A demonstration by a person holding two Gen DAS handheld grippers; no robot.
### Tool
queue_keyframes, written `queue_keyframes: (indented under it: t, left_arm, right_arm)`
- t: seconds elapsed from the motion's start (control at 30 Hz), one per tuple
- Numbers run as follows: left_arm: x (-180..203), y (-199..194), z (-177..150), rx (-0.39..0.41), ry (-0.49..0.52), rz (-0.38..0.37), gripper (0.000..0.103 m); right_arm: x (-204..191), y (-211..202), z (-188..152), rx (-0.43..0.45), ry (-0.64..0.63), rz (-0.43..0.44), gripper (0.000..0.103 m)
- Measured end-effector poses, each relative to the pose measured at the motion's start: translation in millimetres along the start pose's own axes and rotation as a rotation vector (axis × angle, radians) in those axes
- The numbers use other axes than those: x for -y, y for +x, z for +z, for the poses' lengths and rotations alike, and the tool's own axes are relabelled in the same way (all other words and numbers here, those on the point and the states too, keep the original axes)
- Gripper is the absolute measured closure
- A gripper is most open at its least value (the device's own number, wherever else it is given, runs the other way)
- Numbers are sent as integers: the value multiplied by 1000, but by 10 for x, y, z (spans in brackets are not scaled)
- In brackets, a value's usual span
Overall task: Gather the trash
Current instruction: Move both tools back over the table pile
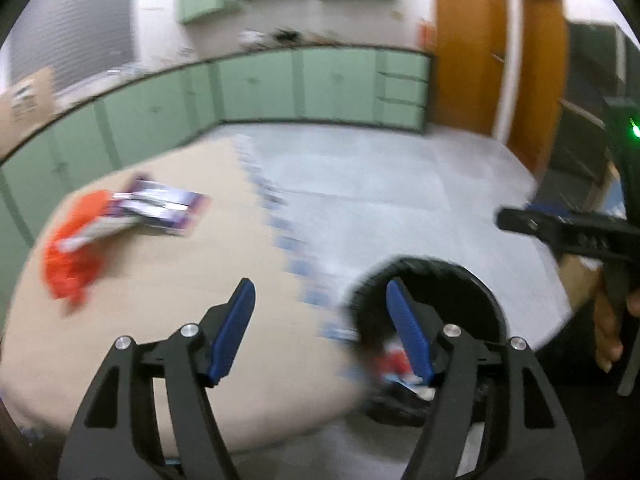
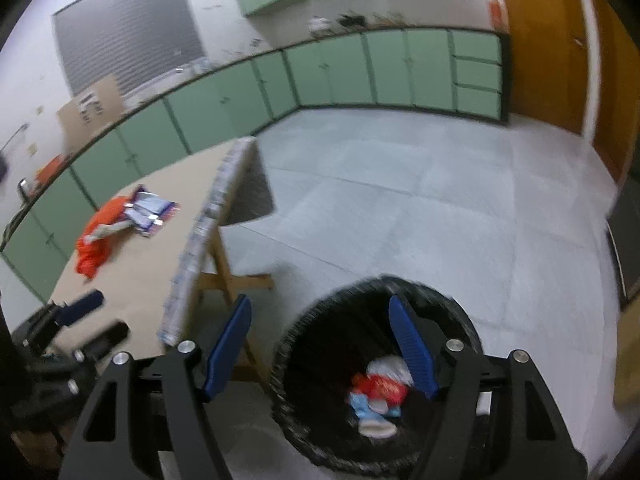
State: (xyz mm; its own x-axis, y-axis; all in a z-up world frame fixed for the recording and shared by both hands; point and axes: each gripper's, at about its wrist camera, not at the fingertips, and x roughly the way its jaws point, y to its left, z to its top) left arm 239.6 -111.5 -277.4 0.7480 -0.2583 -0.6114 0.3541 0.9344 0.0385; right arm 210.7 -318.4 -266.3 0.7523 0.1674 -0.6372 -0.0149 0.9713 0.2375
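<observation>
Right wrist view, lower centre: round black bin with a dark liner (image 2: 332,360) on the pale tiled floor, crumpled red, white and blue wrappers (image 2: 380,396) already lying at the bottom. Right gripper (image 2: 320,344) hanging over the rim, blue pads spread wide, nothing between them. Left of frame: light wooden table (image 2: 132,280) carrying the remaining trash, an orange plastic bag (image 2: 100,240) touching a purple-and-white flat packet (image 2: 154,212).

Left wrist view: left gripper (image 1: 320,328) straddling the table edge (image 1: 180,280) and the bin (image 1: 480,300), likewise parted and empty; same orange bag (image 1: 76,248) and purple packet (image 1: 164,208) at mid left, well apart from the pads. Right edge of frame: a person's hand (image 1: 608,320) around the other tool's handle.

Risks, as a judgement: heavy blur across both views hinting at fast travel, so an overshoot past the bag or a knock against the table edge; limp, slippery plastic sliding out of a shallow pinch; bag and packet overlapping, so one dragging the other off the table.

Pose: both tools angled downward, side by side.
</observation>
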Motion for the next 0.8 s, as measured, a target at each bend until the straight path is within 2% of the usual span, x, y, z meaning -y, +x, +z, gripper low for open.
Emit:
queue_keyframes:
  t: [0.07,0.2,0.37,0.53,0.8]
  left_arm:
    - [-304,-135,28,41,-34,83,34]
    - [-870,-211,86,66,-95,206,33]
    - [-1454,-201,124,77,-184,307,33]
    - [-1729,-86,151,81,-201,330,33]
    - [-1918,371,183,49,-126,320,34]
  right_arm:
    - [-280,70,130,12,-55,46,33]
    - [-833,232,318,33,-156,133,33]
    - [-1474,526,478,41,-278,219,36]
    - [-1983,934,589,24,-360,284,40]
    - [-2319,1430,682,6,-378,303,40]
